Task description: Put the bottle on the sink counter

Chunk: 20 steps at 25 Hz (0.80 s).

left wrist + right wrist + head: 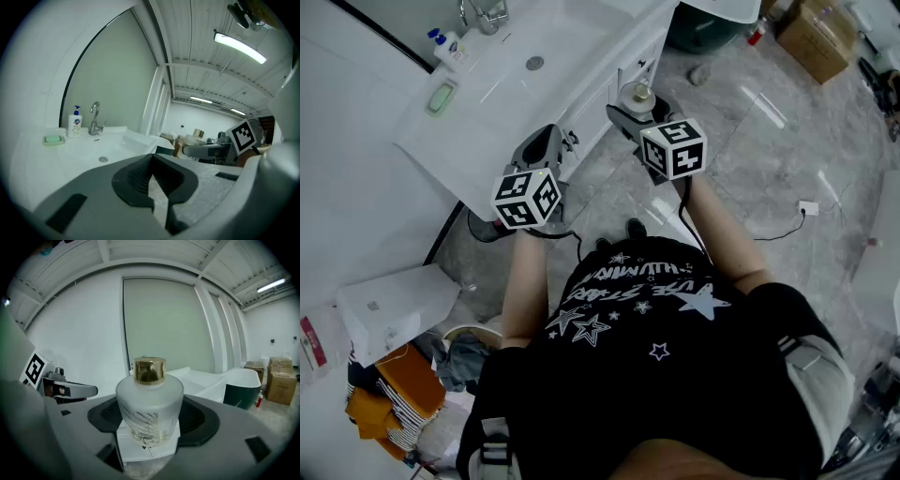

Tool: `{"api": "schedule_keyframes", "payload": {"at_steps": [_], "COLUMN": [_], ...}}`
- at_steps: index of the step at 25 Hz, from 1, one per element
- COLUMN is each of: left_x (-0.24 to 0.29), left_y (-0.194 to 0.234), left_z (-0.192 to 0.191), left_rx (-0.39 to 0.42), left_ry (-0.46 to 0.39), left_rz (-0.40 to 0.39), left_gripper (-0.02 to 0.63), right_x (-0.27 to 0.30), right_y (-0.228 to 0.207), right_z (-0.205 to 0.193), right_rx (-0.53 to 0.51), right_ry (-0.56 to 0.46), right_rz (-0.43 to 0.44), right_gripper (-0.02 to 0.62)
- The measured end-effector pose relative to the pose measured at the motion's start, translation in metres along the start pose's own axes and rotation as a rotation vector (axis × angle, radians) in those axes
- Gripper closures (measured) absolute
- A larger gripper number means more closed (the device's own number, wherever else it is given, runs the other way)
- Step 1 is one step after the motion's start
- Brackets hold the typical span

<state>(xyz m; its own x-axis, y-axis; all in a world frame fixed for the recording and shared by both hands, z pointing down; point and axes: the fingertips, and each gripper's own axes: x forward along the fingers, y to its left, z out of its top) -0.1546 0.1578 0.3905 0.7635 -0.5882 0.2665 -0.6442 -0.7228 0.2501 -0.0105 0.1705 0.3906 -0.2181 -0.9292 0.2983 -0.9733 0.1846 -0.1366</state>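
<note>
"Well, where's the bottle [636,94]?"
"Upper middle of the frame, pinched in the right gripper [150,420]. The left gripper [151,180] is pressed together, empty."
"Breakable?"
"Looks like heavy, slippery glass. Hold its fat middle."

the front strip of the sink counter [461,152] lies bare, open from the floor side. at its back edge a soap dish [442,97], a pump bottle [447,47] and a faucet [487,14] crowd together beside the basin [548,42].
</note>
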Motion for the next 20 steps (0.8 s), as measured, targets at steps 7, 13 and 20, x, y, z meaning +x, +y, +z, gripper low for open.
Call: {"api": "schedule_keyframes", "payload": {"at_steps": [7, 13, 20], "left_x": [-0.005, -0.01, -0.018], "left_y": [0.004, 0.007, 0.019], "left_z": [0.0, 0.001, -0.009], "left_rx": [-0.005, -0.009, -0.029], "left_ry": [-0.007, -0.013, -0.005], "left_rz": [-0.007, -0.016, -0.034], "left_gripper": [0.597, 0.597, 0.597], "right_x": [0.003, 0.003, 0.01], "right_y": [0.009, 0.015, 0.023], "right_z": [0.001, 0.002, -0.007], "right_rx": [-0.008, -0.011, -0.012], "right_ry": [-0.003, -0.002, 0.019], "right_rz": [0.0, -0.007, -0.036], "right_gripper": [0.276, 0.276, 0.276]}}
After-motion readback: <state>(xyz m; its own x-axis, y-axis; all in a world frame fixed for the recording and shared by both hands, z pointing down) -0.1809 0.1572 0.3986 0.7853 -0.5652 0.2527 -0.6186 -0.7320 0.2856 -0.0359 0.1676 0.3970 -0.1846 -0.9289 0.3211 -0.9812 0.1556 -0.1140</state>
